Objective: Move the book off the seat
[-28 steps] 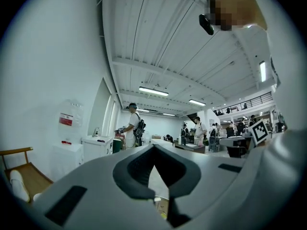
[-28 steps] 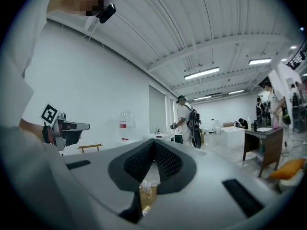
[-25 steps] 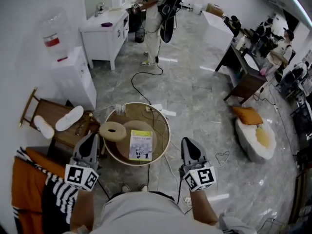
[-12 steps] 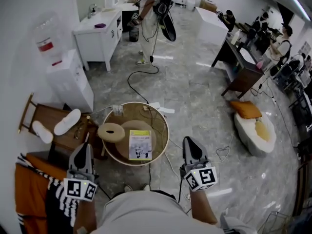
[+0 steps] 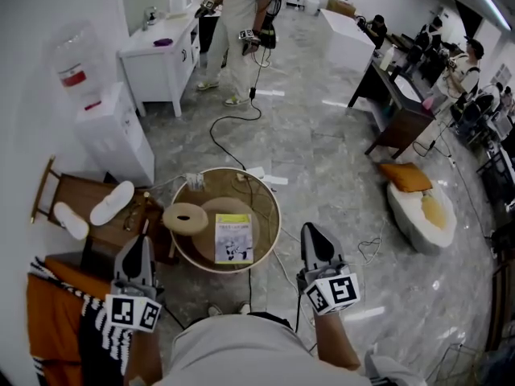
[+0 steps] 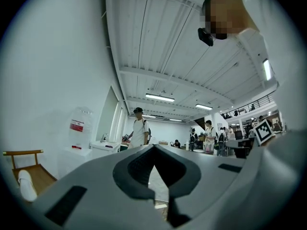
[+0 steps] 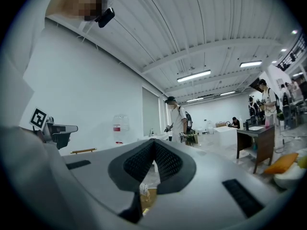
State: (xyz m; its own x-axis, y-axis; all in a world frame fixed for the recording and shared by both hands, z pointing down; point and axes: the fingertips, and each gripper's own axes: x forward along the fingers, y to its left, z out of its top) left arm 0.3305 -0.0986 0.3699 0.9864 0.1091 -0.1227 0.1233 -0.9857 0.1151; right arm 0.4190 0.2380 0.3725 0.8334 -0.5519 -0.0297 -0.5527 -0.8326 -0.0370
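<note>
A book [image 5: 233, 238] with a yellow-green top and white cover lies flat on the round wicker seat [image 5: 272, 206], which stands on the floor in front of me. A tan round cushion [image 5: 185, 218] rests on the seat's left rim. My left gripper [image 5: 143, 241] hovers left of the seat, shut and empty; in the left gripper view [image 6: 153, 148] its jaws meet. My right gripper [image 5: 309, 232] hovers right of the seat, apart from the book. It is also shut with nothing held, as the right gripper view [image 7: 154, 143] shows.
A wooden chair [image 5: 76, 185] with white slippers [image 5: 113, 202] stands left of the seat, orange and striped cloth [image 5: 60, 320] below it. A black cable [image 5: 229, 139] runs across the floor. A person [image 5: 241, 22] stands at the back by a white cabinet [image 5: 161, 59]. A pale beanbag [image 5: 418, 219] lies right.
My left gripper has sunk a little toward the lower left. The person at the back has stepped left. The book and right gripper have hardly moved.
</note>
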